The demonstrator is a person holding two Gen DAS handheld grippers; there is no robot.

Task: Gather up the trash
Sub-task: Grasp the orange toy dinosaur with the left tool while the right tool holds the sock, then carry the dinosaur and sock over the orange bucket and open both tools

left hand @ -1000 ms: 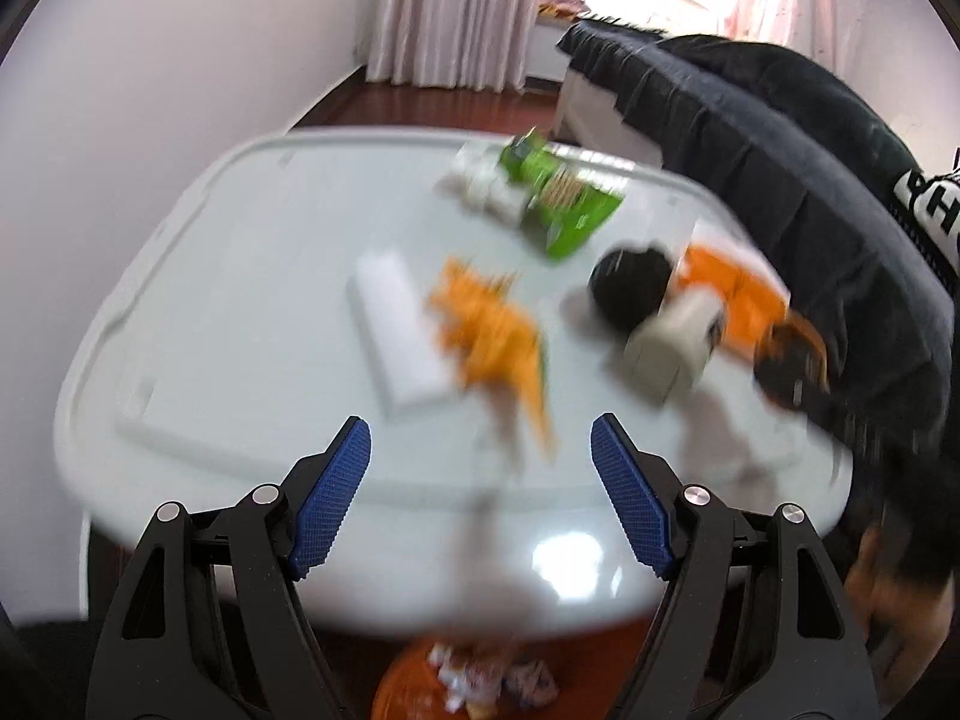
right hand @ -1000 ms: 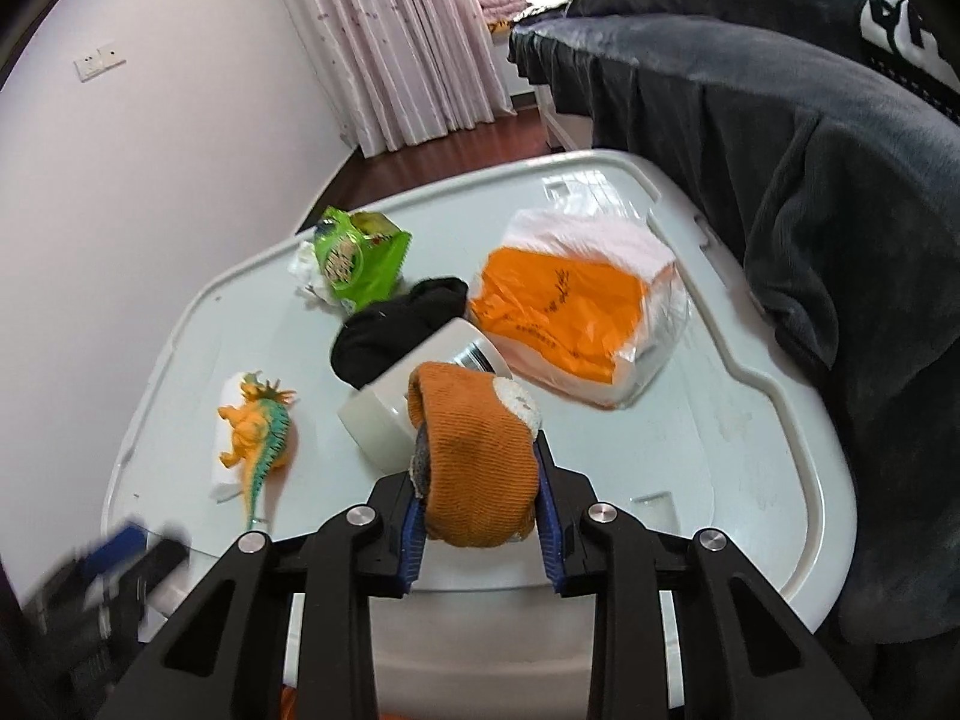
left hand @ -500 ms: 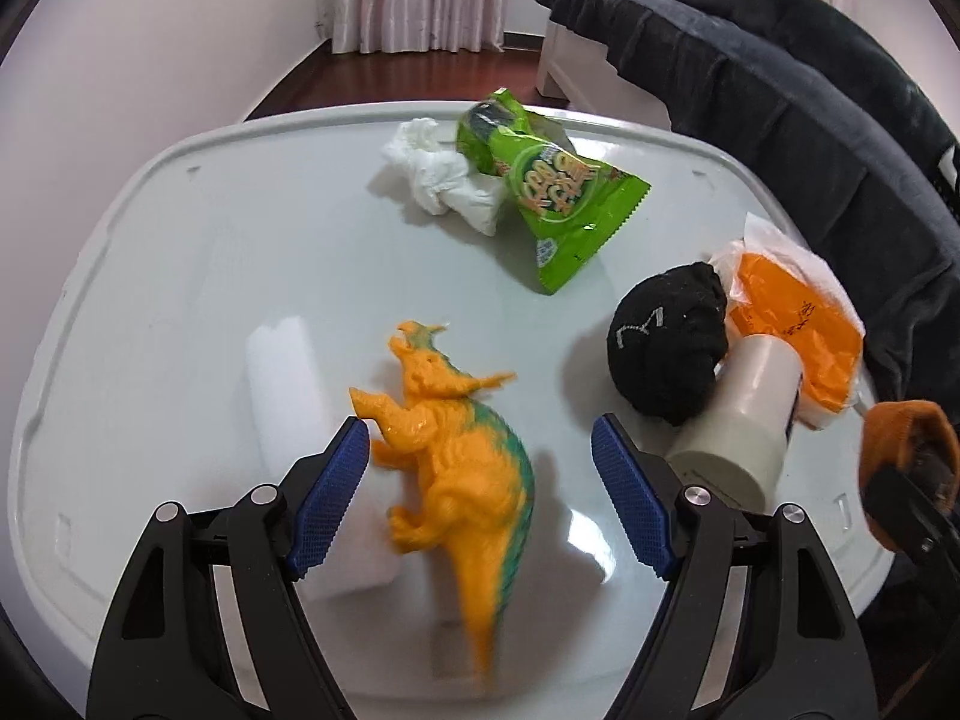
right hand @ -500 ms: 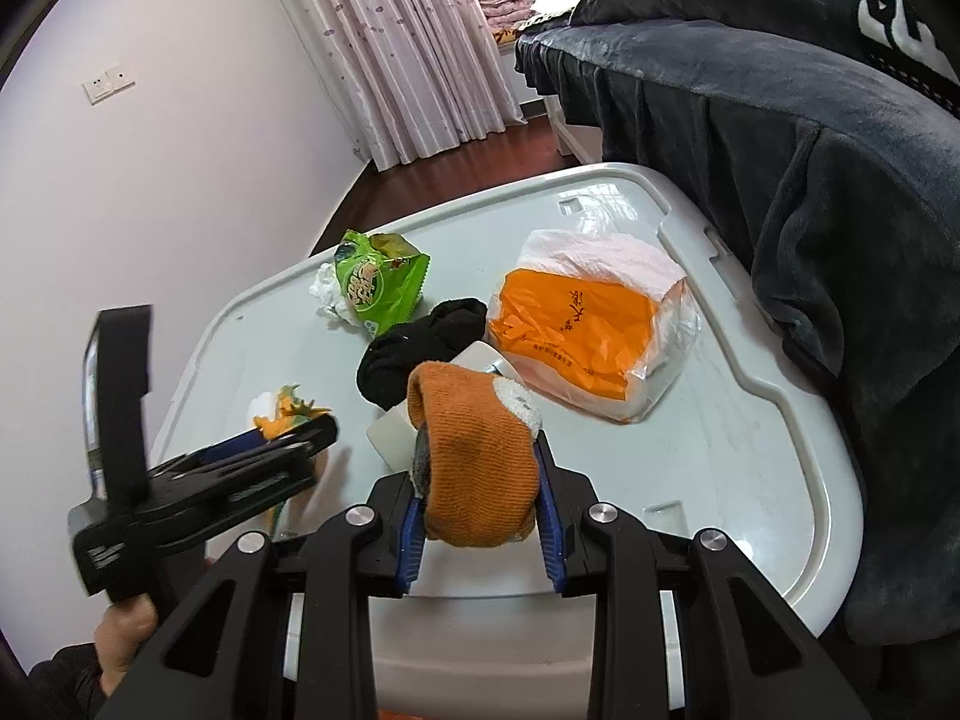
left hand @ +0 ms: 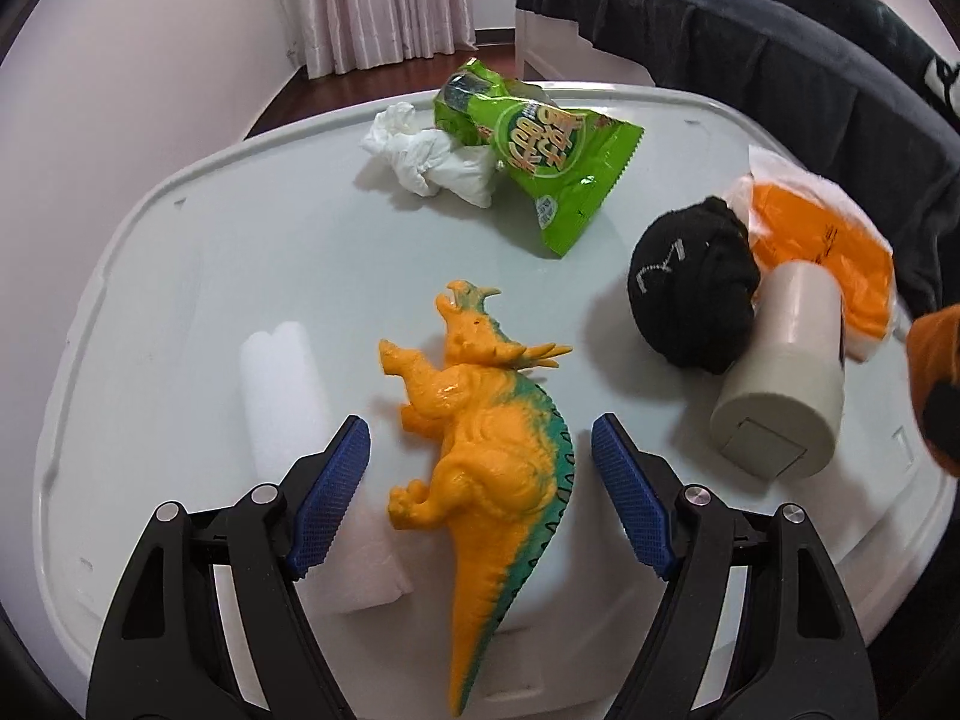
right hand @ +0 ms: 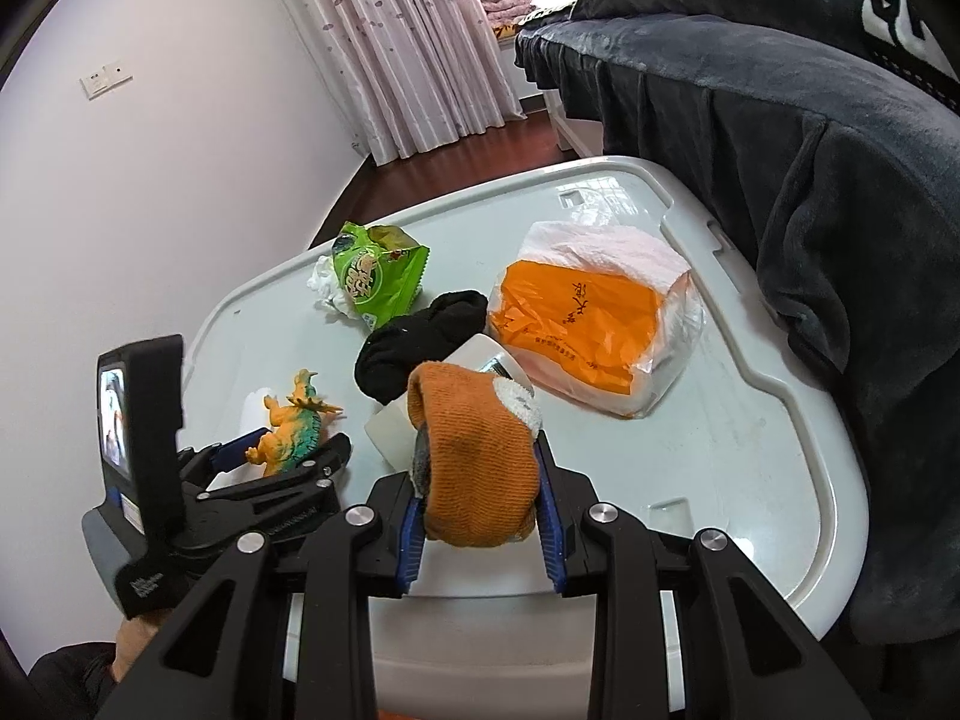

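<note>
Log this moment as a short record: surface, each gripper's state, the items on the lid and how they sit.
surface: pale plastic lid beside a dark blanket
left gripper: open, jaws either side of the toy dinosaur, not touching it
right gripper: shut on an orange sock
trash: green snack bag overlapping crumpled white tissue
other items: black sock against a cream cylinder; orange-and-white plastic bag; white block left of the dinosaur

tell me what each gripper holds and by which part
The right gripper clamps an orange sock across its middle. The left gripper holds nothing, jaws open around the toy dinosaur.
</note>
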